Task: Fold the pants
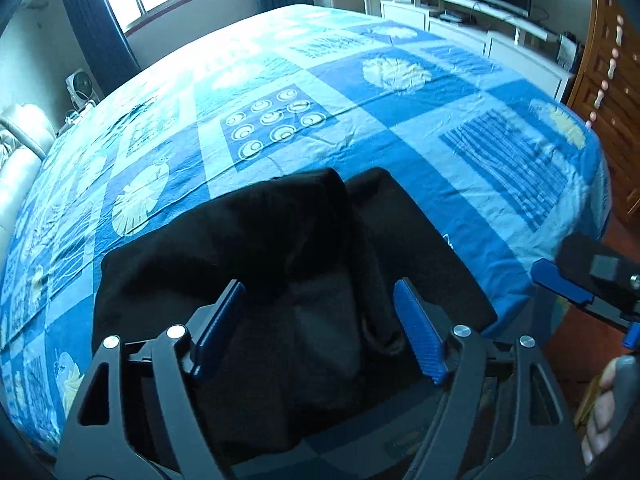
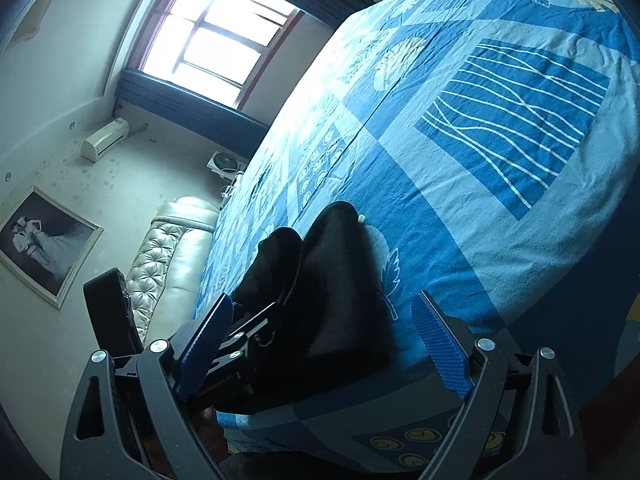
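Lying in the lower middle of the left wrist view, the black pants (image 1: pixel 248 256) rest on the blue patterned bedspread (image 1: pixel 400 128) near the bed's close edge, already bunched into a thick, doubled-over heap. Their cloth is so dark that folds and seams can hardly be told apart; only a greyer patch shows in the centre, and the lowest part is cut off behind the gripper's frame. The left gripper (image 1: pixel 320 316) hovers over this heap with its two blue-padded fingers (image 1: pixel 420 332) spread wide and nothing between them that they press; whether the tips touch the cloth cannot be told. At the right edge of that frame the right gripper (image 1: pixel 576 284) comes in blurred, only part of it visible, with a hand (image 1: pixel 604 404) cut off at the lower right corner.

From the right wrist view the pants (image 2: pixel 332 300) appear as a dark mound in the lower centre, with two rounded ends pointing toward the upper part of the frame. The right gripper (image 2: pixel 332 340) is likewise released, fingers (image 2: pixel 440 348) wide apart, holding nothing. Part of the left gripper (image 2: pixel 240 344) shows at the lower left, half hidden behind the right one's near finger and against the dark cloth. A window (image 2: pixel 216 28) at the upper left is blown out by glare, and a padded headboard (image 2: pixel 176 256) sits at the left.
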Demonstrator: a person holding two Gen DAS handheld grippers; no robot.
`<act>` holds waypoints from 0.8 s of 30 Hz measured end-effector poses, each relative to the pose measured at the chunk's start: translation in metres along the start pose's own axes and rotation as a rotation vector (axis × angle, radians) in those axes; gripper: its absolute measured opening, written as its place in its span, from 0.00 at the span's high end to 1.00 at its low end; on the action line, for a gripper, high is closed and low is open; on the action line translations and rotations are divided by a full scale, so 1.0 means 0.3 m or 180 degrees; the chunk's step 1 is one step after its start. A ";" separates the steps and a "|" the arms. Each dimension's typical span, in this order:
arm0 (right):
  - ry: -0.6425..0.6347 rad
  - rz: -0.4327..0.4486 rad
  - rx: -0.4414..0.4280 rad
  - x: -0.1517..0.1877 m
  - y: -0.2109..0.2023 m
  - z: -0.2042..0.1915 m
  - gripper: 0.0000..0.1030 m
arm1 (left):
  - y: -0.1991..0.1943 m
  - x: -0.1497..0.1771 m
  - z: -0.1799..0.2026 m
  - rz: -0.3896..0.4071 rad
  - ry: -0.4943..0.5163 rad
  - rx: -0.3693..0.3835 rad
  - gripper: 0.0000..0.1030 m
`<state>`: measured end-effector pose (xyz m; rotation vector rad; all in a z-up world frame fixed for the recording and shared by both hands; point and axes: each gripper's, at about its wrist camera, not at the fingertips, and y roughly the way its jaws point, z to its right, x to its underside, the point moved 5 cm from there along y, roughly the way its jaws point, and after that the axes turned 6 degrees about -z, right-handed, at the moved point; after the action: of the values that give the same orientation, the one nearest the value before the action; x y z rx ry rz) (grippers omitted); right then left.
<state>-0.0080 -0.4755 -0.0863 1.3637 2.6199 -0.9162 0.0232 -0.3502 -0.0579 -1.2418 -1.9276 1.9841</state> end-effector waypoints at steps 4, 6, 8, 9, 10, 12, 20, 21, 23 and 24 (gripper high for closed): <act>-0.0094 -0.0157 -0.0144 -0.002 0.046 -0.079 0.13 | -0.066 0.039 -0.138 0.0101 -0.0267 0.0167 0.21; -0.0143 -0.0268 -0.0216 -0.006 0.084 -0.111 0.13 | -0.083 0.073 -0.222 0.0114 -0.0424 0.0198 0.20; -0.0179 -0.0380 -0.0246 -0.010 0.137 -0.134 0.13 | -0.087 0.122 -0.317 0.0095 -0.0582 0.0165 0.20; -0.0196 -0.0441 -0.0228 -0.012 0.170 -0.141 0.13 | -0.086 0.149 -0.363 0.0087 -0.0651 0.0121 0.20; -0.0216 -0.0518 -0.0203 -0.015 0.206 -0.145 0.13 | -0.084 0.169 -0.397 0.0083 -0.0706 0.0084 0.20; -0.0225 -0.0653 -0.0132 -0.012 0.272 -0.145 0.13 | -0.073 0.213 -0.467 0.0039 -0.0825 0.0002 0.20; -0.0368 -0.0929 0.0211 0.003 0.417 -0.177 0.13 | -0.067 0.335 -0.625 0.0004 -0.1191 -0.0010 0.20; -0.0409 -0.0952 0.0247 0.007 0.420 -0.180 0.13 | -0.068 0.340 -0.633 0.0020 -0.1193 -0.0018 0.19; -0.0474 -0.0975 0.0356 0.008 0.418 -0.171 0.20 | -0.074 0.347 -0.639 0.0057 -0.1181 -0.0030 0.19; -0.0484 -0.0975 0.0399 0.003 0.415 -0.168 0.24 | -0.076 0.348 -0.639 0.0070 -0.1180 -0.0029 0.19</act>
<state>0.0974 -0.3942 -0.1049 0.8823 2.7368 -1.1856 0.0600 -0.1338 -0.0596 -0.9513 -2.0835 2.3565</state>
